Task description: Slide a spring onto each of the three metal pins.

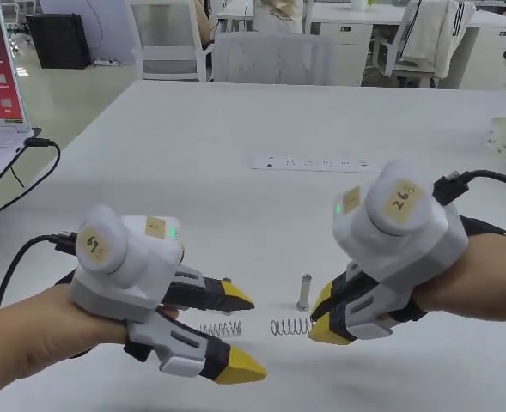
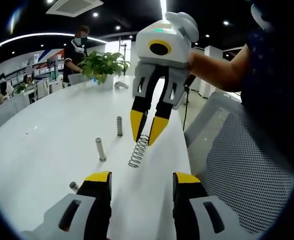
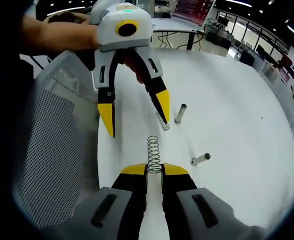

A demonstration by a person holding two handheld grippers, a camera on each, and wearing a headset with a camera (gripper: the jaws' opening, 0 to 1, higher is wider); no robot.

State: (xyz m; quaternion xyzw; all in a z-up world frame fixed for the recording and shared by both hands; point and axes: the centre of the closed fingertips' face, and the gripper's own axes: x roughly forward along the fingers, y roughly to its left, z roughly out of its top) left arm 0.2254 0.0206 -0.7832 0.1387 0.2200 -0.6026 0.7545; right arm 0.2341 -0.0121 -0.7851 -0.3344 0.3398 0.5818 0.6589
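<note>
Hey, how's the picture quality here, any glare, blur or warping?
Head view: sharp, even light, faint shadows on the table. Left gripper view: fisheye curves the table edge; ceiling lights glare. Right gripper view: same curving; spring crisp.

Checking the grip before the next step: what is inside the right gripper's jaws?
The right gripper is shut on a spring, which sticks out ahead. The pinched end is hidden between the yellow tips.

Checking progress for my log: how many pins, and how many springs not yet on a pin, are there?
Pins: 3 (one looks ribbed, maybe a spring already on it)
Springs not on a pin: 2
Total: 5
</note>
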